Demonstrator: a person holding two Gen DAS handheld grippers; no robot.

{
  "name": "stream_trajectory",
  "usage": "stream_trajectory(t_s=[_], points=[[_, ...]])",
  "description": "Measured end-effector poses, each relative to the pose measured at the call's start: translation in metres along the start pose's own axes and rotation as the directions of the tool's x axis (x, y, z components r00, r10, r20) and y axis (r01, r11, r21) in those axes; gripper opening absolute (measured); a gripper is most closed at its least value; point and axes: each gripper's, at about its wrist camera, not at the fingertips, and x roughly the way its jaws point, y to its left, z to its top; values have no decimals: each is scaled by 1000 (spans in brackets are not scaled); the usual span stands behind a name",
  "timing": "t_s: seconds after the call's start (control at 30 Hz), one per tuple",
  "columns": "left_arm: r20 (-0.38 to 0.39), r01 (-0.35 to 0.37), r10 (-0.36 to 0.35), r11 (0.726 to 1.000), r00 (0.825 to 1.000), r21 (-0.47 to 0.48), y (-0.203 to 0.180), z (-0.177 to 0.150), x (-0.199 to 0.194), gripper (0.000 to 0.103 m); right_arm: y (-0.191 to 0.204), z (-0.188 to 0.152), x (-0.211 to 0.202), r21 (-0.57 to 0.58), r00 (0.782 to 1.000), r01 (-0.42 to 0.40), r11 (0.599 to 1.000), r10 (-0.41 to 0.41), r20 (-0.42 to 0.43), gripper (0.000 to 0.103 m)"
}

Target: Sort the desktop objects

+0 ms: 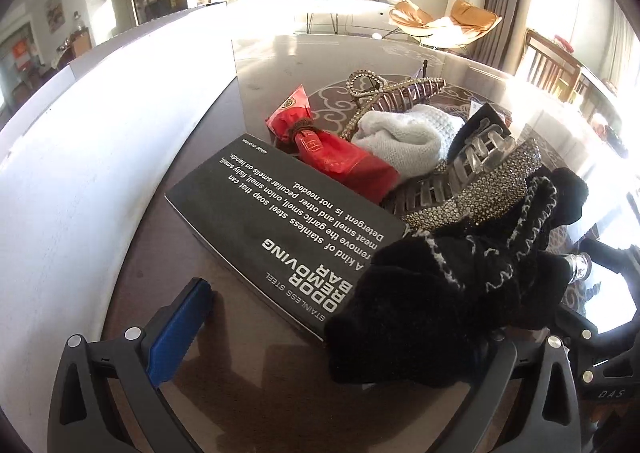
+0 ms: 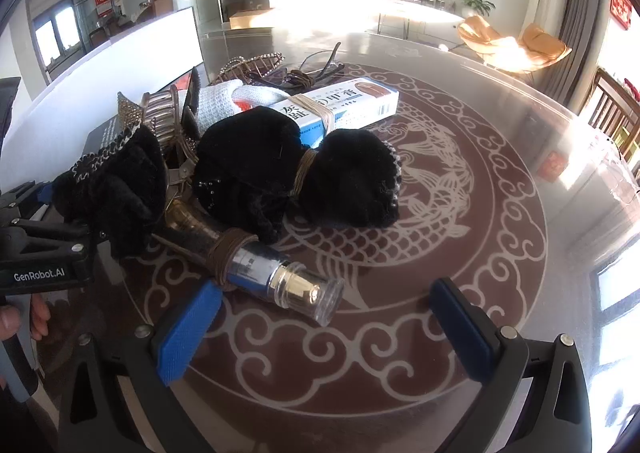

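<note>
The left gripper [image 1: 340,337] is seen with jaws spread wide; a black fuzzy scrunchie [image 1: 452,285] lies over its right finger, whether gripped cannot be told; the black box [image 1: 288,229] lies on the table [image 1: 256,65] between the fingers, with a red pouch [image 1: 332,149] and hair clips [image 1: 472,181] beyond it; the right gripper [image 2: 328,321] is held open and empty, just before a clear-capped bottle [image 2: 280,281]; a second black scrunchie [image 2: 296,173] lies past it.

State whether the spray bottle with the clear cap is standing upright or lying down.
Lying down. The spray bottle rests on its side on the patterned table, clear cap pointing toward the right tongs.
</note>
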Motion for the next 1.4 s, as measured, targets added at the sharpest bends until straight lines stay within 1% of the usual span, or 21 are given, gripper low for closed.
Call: stream_trajectory(t_s=[1.4], points=[[1,1,-1,1000,1000,-1,7,-4,-2,103,-1,0,0,1,1000,0,1000,0,1,103]])
